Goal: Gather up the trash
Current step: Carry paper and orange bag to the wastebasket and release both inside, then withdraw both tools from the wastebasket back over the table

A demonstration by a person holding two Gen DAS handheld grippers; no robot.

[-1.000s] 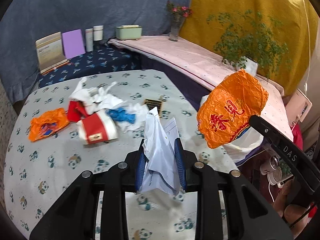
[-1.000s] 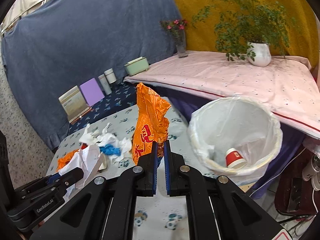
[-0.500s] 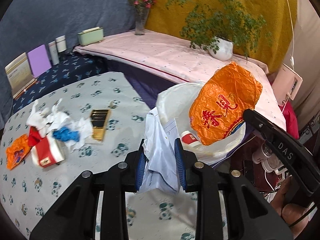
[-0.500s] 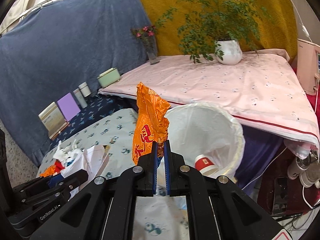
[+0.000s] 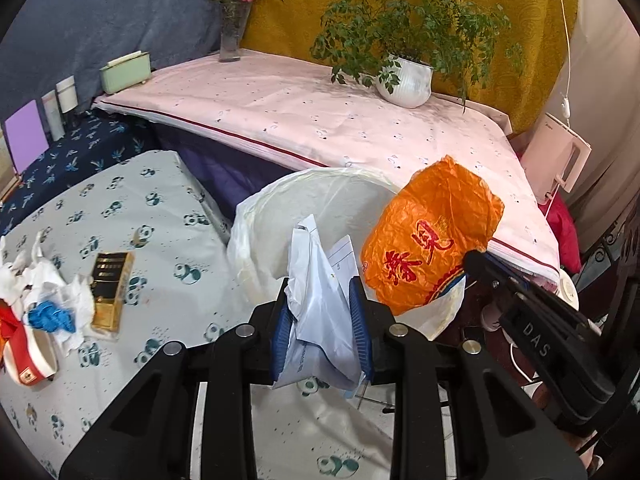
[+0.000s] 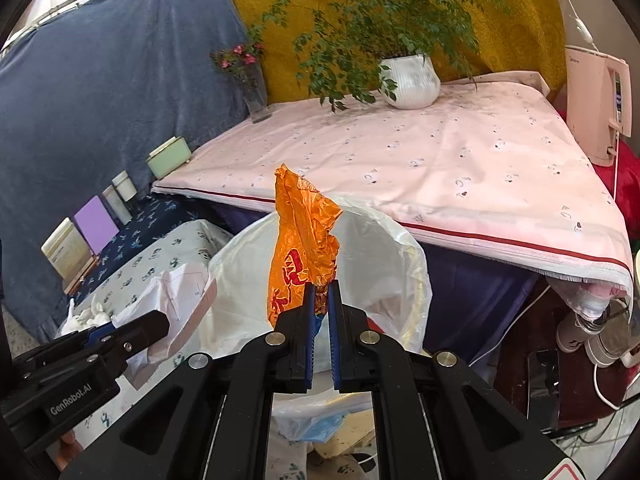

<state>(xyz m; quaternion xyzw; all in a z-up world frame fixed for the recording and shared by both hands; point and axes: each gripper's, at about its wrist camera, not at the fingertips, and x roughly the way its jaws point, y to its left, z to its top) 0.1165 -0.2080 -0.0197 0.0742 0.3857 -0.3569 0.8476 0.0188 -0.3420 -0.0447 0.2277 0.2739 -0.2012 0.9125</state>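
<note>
Bin (image 5: 280, 216) nearer — wrapper (image 6: 304, 248) between right jaws.

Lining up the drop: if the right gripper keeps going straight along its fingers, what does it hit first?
Probably the white liner of the trash bin, beyond the orange bag that the right gripper holds; depth is uncertain.

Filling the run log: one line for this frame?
left gripper: shut on white bag | right gripper: shut on orange wrapper | both at bin | phase: pre-drop
</note>
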